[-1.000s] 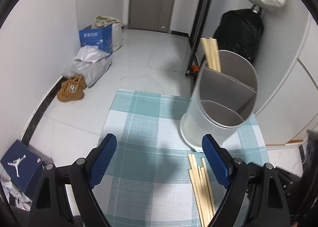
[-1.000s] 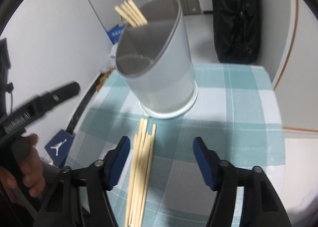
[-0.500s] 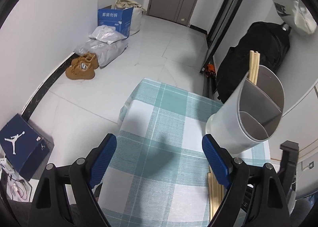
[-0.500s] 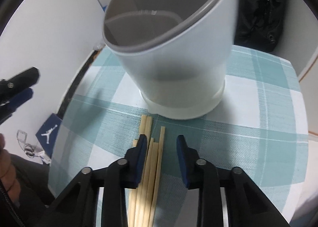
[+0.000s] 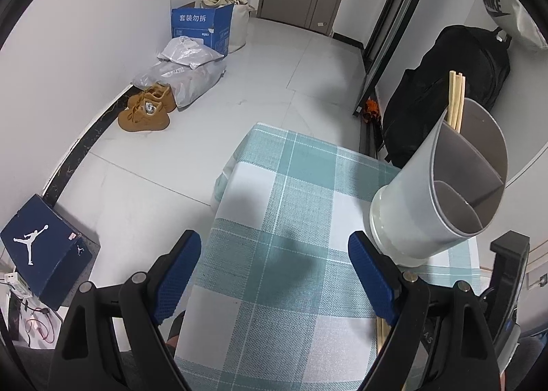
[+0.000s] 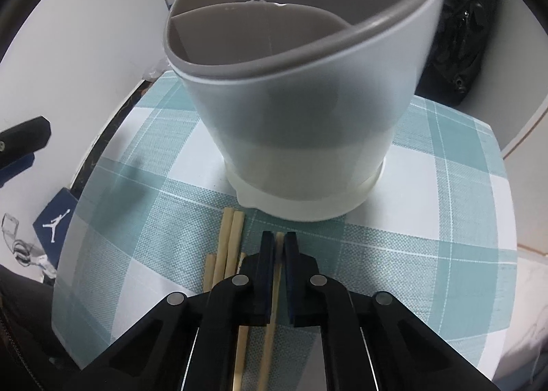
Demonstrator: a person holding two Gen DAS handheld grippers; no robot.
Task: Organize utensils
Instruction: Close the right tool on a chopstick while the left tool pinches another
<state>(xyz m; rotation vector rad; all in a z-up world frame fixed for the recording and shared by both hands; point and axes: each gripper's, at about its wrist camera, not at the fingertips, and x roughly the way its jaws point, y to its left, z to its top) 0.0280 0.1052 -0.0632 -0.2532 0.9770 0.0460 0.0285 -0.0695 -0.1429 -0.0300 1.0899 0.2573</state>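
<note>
**Pinching one chopstick off the pile**

My right gripper [image 6: 279,247] is down on the checked tablecloth [image 6: 445,219], its jaws squeezed in on a single chopstick [image 6: 274,291], the one lying furthest right of the loose chopsticks [image 6: 227,247] beside it. The pile lies just in front of the white utensil holder [image 6: 308,110], whose base nearly touches the sticks' far tips.

My left gripper [image 5: 274,274] hangs above the near end of the table with its jaws spread wide, holding nothing. From that side I can see chopsticks already in the holder [image 5: 455,103], standing in its rear compartment.

To do this well, I judge I should make sure the pinch is firm on that one stick alone, lift straight up so its neighbours do not drag along, then tip it upright before lowering it into the same rear compartment
</note>
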